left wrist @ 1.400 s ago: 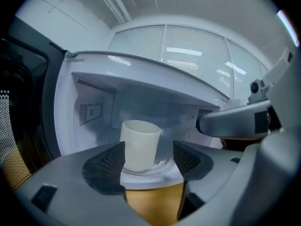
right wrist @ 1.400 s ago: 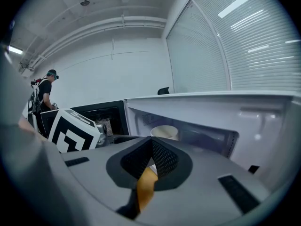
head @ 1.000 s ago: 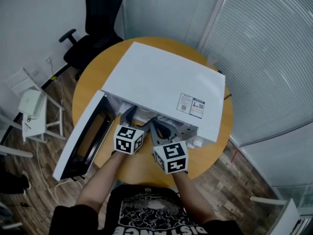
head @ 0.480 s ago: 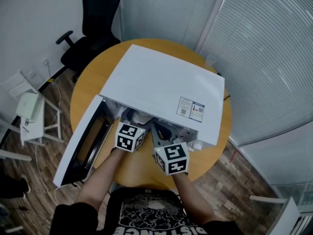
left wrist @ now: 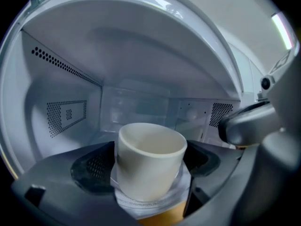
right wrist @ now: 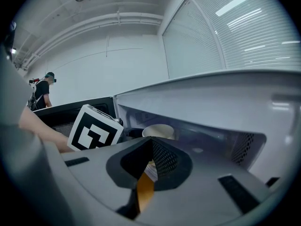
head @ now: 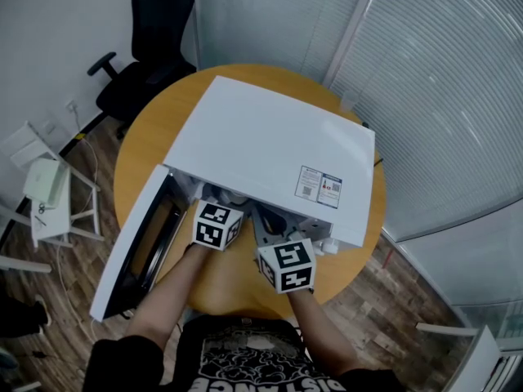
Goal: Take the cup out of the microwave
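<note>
A cream cup point(left wrist: 150, 159) stands upright on a clear plate inside the white microwave point(head: 270, 145), whose door point(head: 135, 247) hangs open to the left. My left gripper point(left wrist: 148, 166) reaches into the cavity, open wide, with the cup between its jaws and one dark pad point(left wrist: 91, 171) on each side. I see no pad pressing on the cup. In the head view the microwave's top hides the left gripper's point(head: 216, 198) tips. My right gripper point(right wrist: 150, 147) is shut on nothing, just outside the opening to the right. Past it I see the cup point(right wrist: 158, 131).
The microwave sits on a round wooden table point(head: 155, 129). A black office chair point(head: 151, 39) stands behind it and a small white stand point(head: 45, 194) to the left. Glass walls with blinds run along the right. A person point(right wrist: 41, 92) stands far off.
My left gripper has pushed forward into the microwave, so its jaws are now hidden under the top in the head view. The right gripper has stayed where it was.
</note>
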`<state>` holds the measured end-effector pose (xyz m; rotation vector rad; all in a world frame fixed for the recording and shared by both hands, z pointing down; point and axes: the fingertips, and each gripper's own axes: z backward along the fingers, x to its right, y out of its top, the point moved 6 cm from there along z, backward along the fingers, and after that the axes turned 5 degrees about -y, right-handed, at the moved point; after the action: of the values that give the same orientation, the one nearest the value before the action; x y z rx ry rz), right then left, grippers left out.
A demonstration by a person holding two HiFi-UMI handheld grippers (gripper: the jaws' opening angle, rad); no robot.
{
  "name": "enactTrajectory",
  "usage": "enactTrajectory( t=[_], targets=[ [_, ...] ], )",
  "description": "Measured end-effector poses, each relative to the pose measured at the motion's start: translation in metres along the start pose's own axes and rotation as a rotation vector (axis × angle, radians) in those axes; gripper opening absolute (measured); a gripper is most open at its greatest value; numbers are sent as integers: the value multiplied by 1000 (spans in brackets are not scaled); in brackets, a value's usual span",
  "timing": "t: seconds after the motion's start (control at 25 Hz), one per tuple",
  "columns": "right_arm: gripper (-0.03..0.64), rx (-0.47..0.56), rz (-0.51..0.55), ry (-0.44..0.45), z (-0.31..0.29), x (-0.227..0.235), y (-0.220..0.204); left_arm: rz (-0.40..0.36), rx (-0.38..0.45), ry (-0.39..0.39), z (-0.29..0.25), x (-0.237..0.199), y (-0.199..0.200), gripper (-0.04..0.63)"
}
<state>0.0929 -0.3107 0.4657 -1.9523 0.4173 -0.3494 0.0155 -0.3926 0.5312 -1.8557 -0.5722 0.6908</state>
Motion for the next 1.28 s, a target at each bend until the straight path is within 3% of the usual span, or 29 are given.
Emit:
enactTrajectory(
  t=[1.28],
  targets=[
    [17, -4, 7, -18, 5, 3, -5, -71, -21, 77, 0, -4, 0, 434]
  ],
)
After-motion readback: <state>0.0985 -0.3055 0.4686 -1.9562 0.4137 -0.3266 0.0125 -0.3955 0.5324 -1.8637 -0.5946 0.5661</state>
